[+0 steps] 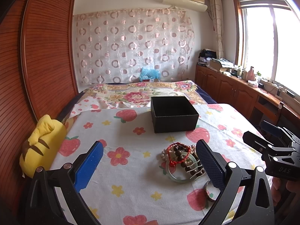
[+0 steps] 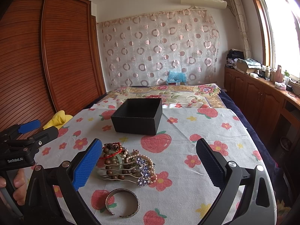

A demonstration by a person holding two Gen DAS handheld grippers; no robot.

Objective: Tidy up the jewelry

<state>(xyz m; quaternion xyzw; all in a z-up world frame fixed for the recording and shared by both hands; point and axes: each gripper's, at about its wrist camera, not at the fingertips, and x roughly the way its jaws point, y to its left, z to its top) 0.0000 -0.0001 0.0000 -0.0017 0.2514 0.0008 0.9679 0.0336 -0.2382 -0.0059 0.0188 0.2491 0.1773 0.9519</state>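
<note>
A pile of jewelry (image 2: pixel 125 166) lies on the flowered cloth: brown bead bracelets, a red cord, a pale green bangle (image 1: pixel 178 170), pearls, a silver hair comb and purple flower pieces. A silver cuff bracelet (image 2: pixel 122 202) lies apart, nearer me. An open, empty black box (image 1: pixel 173 113) (image 2: pixel 137 115) stands beyond the pile. My left gripper (image 1: pixel 150 166) is open, the pile by its right finger. My right gripper (image 2: pixel 149 164) is open, the pile by its left finger. Both hover low, holding nothing.
A yellow plush toy (image 1: pixel 42 146) lies at the table's left edge by the wooden wardrobe (image 1: pixel 37 56). A bed with a floral cover (image 1: pixel 140 93) lies behind the table. Wooden cabinets (image 2: pixel 262 97) with clutter run along the right under the window.
</note>
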